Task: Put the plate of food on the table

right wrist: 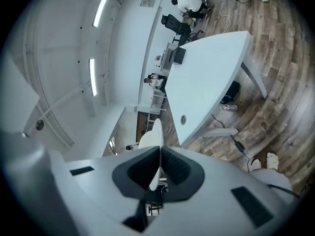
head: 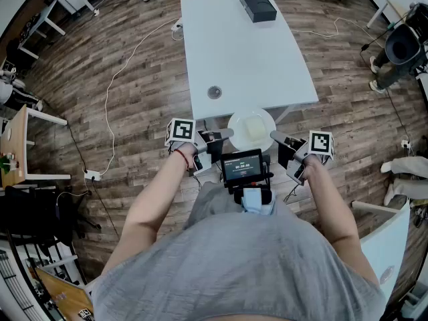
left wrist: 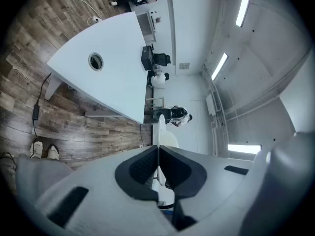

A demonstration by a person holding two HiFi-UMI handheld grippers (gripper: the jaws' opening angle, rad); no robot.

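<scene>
Ahead of left gripper [head: 227,133] and right gripper [head: 274,136]: white table [head: 247,59] top open. Grommet [head: 214,92] ahead-left, flush. Black box [head: 257,6] far ahead, well apart.

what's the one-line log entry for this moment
left gripper: shut on plate rim | right gripper: shut on plate rim | plate: held short of white table, not set down

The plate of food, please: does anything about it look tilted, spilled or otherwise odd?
Nothing stands out. The plate hangs by its rim between the left gripper and right gripper, both shut on it, food in place.
</scene>
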